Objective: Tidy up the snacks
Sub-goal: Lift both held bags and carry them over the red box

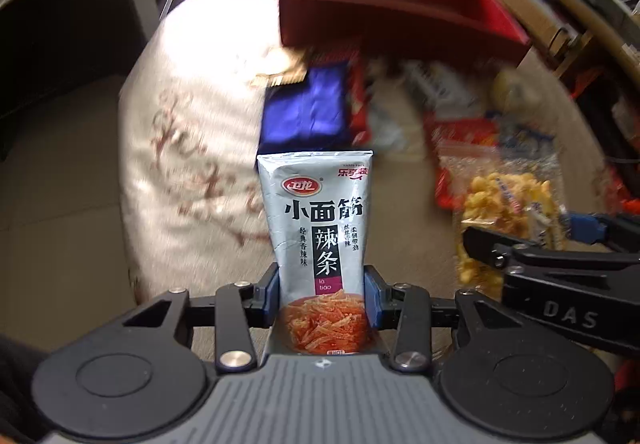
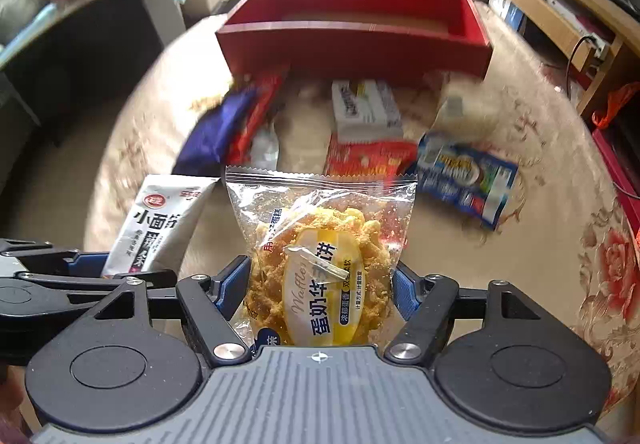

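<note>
Silver foil spicy-strip packet [image 1: 320,244] clenched low in left gripper [image 1: 322,296], clear plastic waffle bag [image 2: 320,260] in right gripper [image 2: 320,284]; both short of open red cardboard box [image 2: 352,40]. Risk: slick film slips, packets collide.

glossy silver foil pouch [image 1: 320,228]; clear crinkly plastic bag [image 2: 320,244]

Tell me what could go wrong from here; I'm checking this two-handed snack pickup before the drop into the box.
The left gripper pinches only the lower end of the silver spicy-strip packet, so it could swing or slip. The right gripper squeezes the clear waffle bag, which may crush the pastry. The grippers are close together and could bump near the red box.
</note>
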### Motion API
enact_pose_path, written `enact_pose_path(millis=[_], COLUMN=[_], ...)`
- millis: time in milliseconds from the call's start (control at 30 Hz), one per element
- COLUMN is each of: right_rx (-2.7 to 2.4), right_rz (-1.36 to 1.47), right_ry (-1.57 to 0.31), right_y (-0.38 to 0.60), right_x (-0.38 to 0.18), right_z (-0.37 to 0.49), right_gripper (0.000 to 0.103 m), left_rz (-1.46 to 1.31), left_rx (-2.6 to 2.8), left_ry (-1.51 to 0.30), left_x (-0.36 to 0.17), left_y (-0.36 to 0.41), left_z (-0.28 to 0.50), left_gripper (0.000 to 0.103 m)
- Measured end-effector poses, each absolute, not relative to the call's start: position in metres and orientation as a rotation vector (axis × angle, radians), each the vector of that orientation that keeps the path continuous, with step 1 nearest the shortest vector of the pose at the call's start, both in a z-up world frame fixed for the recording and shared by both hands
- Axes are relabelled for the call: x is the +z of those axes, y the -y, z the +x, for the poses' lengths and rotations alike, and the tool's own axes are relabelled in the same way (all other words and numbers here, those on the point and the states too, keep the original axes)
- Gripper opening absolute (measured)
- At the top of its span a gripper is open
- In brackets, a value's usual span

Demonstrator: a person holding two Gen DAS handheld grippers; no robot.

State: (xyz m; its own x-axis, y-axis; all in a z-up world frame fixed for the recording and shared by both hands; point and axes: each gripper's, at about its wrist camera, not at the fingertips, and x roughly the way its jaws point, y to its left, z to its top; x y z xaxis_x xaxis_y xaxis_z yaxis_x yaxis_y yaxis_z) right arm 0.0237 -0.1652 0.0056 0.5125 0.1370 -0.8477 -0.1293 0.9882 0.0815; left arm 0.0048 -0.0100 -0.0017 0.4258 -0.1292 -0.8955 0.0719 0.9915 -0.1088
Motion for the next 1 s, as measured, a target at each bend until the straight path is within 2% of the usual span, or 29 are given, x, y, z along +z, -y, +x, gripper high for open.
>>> enact_pose_path(millis=[300,700,1000], right_rx=[0.122,0.043,0.005], right_rz=[0.070,0.125,0.137], right_ry=[-0.973,-0.879,-0.825], right_y=[0.178,0.198,0.210], right_x=[0.020,0.046,0.056], right_z=[0.052,0.130,0.196], right_gripper=[0.077,0.077,0.076], left_rz=[-0.052,-0.046,-0.058], left_rx=[-0.138,-0.135,-0.104], left_ry=[-1.022,-0.914,-0.885], left_x=[0.028,0.055,0.057], left_y=[0.018,0.040,0.056], left_z=[0.050,0.142,0.215], left_gripper=[0.036,0.036,0.035])
